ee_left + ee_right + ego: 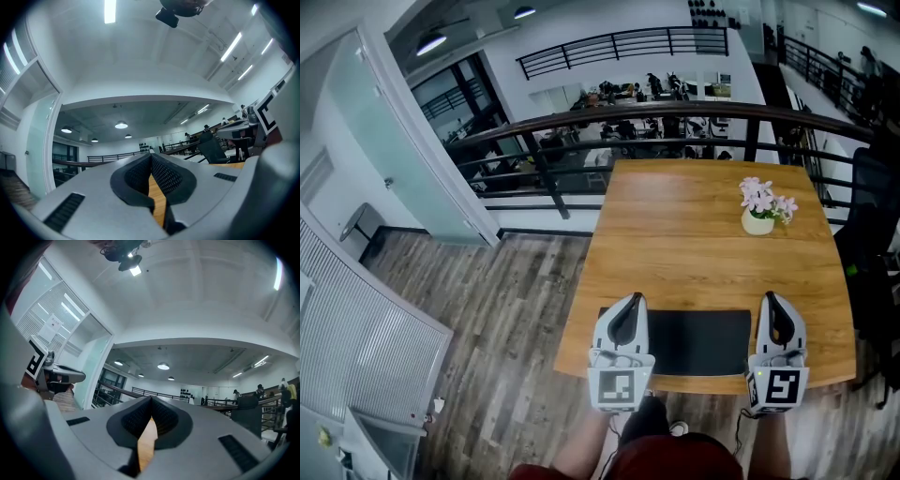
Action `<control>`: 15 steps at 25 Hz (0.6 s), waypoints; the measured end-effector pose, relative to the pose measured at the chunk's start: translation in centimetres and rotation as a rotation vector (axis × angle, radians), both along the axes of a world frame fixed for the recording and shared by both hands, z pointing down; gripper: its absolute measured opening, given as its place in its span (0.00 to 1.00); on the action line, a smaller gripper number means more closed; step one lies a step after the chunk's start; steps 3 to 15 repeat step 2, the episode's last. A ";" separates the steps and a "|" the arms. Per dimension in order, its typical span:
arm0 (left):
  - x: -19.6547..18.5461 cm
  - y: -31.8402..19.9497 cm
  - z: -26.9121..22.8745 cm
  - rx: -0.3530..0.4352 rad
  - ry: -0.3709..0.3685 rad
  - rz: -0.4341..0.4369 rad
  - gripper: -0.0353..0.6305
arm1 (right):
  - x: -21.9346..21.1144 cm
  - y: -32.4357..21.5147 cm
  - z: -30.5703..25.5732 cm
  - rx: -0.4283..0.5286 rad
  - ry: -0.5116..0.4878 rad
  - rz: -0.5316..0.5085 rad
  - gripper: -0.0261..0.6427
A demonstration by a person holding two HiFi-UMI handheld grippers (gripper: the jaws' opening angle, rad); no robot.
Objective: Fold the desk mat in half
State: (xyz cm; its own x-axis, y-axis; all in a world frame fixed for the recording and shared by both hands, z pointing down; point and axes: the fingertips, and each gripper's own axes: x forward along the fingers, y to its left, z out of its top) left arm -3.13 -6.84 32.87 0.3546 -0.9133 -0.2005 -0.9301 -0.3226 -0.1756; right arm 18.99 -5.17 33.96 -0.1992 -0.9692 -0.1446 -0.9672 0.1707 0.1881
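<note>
A black desk mat (698, 339) lies flat on the wooden table (694, 248), along its near edge. My left gripper (627, 302) stands over the mat's left end and my right gripper (773, 300) over its right end. In the left gripper view the left gripper (151, 157) has its pads together at the tip, with only wood showing through the slit behind them. The right gripper (151, 400) looks the same in the right gripper view: shut, nothing between the pads. The mat does not show in either gripper view.
A small white pot of pink flowers (761, 217) stands at the table's far right. A black railing (609, 127) runs behind the table. A dark office chair (874, 234) is at the right side, and wood-plank floor (506, 309) lies to the left.
</note>
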 end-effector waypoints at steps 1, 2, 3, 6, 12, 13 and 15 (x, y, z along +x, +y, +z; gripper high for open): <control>0.1 0.0 0.0 0.004 0.000 0.001 0.08 | 0.1 0.0 0.1 -0.001 0.000 0.002 0.05; 0.1 -0.1 0.0 0.008 -0.001 0.003 0.08 | 0.2 -0.1 0.1 -0.002 0.000 0.004 0.05; 0.1 -0.1 0.0 0.008 -0.001 0.003 0.08 | 0.2 -0.1 0.1 -0.002 0.000 0.004 0.05; 0.1 -0.1 0.0 0.008 -0.001 0.003 0.08 | 0.2 -0.1 0.1 -0.002 0.000 0.004 0.05; 0.1 -0.1 0.0 0.008 -0.001 0.003 0.08 | 0.2 -0.1 0.1 -0.002 0.000 0.004 0.05; 0.1 -0.1 0.0 0.008 -0.001 0.003 0.08 | 0.2 -0.1 0.1 -0.002 0.000 0.004 0.05; 0.1 -0.1 0.0 0.008 -0.001 0.003 0.08 | 0.2 -0.1 0.1 -0.002 0.000 0.004 0.05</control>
